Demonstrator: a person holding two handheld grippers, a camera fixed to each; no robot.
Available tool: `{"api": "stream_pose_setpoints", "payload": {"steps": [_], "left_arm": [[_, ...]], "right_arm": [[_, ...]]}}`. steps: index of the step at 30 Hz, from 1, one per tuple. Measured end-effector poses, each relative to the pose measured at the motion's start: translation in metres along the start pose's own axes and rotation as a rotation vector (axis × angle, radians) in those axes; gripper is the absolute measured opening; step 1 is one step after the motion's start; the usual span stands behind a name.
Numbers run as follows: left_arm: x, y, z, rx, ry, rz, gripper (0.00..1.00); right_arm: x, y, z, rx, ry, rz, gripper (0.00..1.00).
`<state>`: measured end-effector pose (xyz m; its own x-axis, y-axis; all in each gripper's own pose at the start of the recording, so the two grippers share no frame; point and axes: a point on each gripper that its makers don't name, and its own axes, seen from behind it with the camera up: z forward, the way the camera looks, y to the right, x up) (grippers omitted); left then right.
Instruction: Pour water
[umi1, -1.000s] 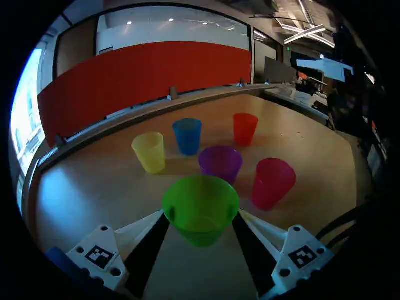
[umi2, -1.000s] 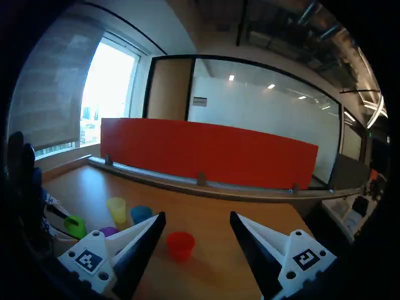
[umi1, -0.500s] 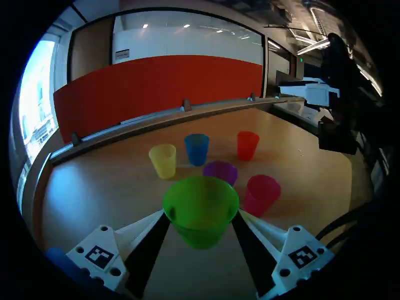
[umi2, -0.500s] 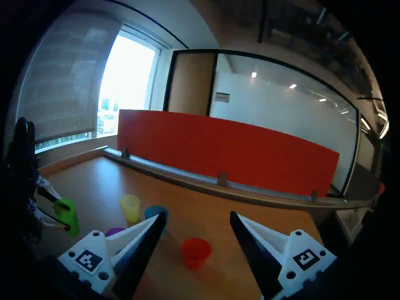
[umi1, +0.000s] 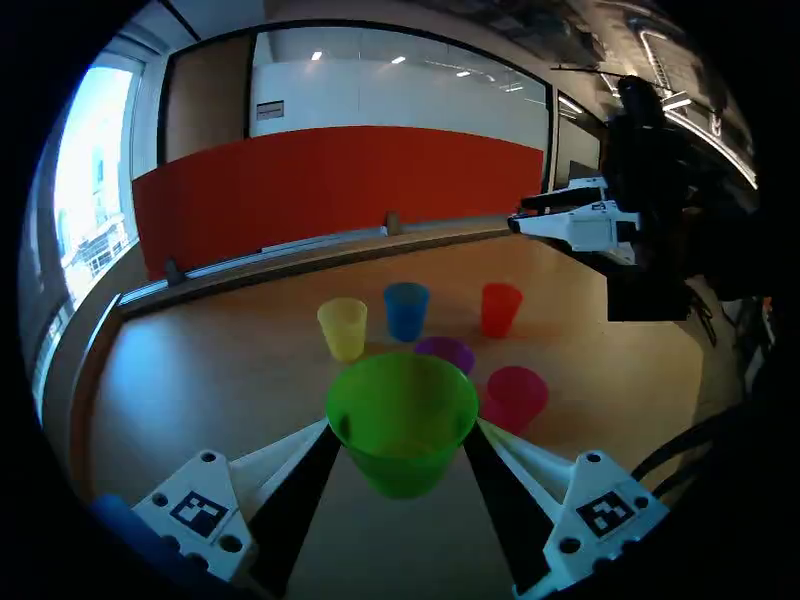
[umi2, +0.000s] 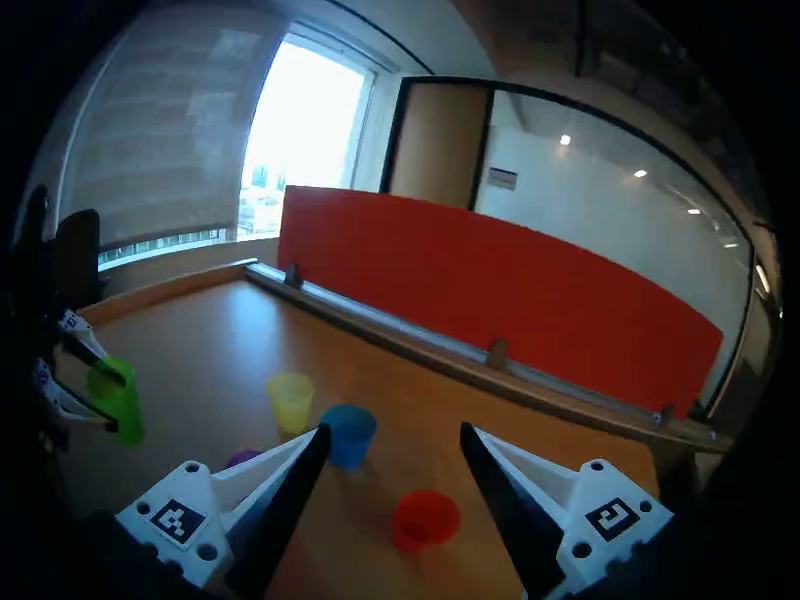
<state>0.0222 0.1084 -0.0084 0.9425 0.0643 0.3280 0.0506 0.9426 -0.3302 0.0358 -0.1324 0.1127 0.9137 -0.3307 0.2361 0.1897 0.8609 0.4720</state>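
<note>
Above the table (umi1: 200, 380), left claw (umi1: 402, 425) seemingly clamps green cup (umi1: 400, 455); right claw (umi2: 393, 430) gapes wide.

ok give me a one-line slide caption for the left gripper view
Left tongs hold a green cup upright over a wooden table.

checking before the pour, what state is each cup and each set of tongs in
green cup, upright, gripped in the left tongs
left tongs, shut on the green cup
right tongs, open, empty
yellow cup, upright on the table
blue cup, upright on the table
red cup, upright on the table
purple cup, upright on the table
pink cup, upright on the table
</note>
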Motion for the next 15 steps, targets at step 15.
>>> {"api": "stream_pose_setpoints", "payload": {"steps": [15], "left_arm": [[-0.003,0.002,-0.014,0.021,0.0,-0.038,0.85]], "right_arm": [[-0.021,-0.027,0.052,0.114,-0.118,-0.018,1.0]]}}
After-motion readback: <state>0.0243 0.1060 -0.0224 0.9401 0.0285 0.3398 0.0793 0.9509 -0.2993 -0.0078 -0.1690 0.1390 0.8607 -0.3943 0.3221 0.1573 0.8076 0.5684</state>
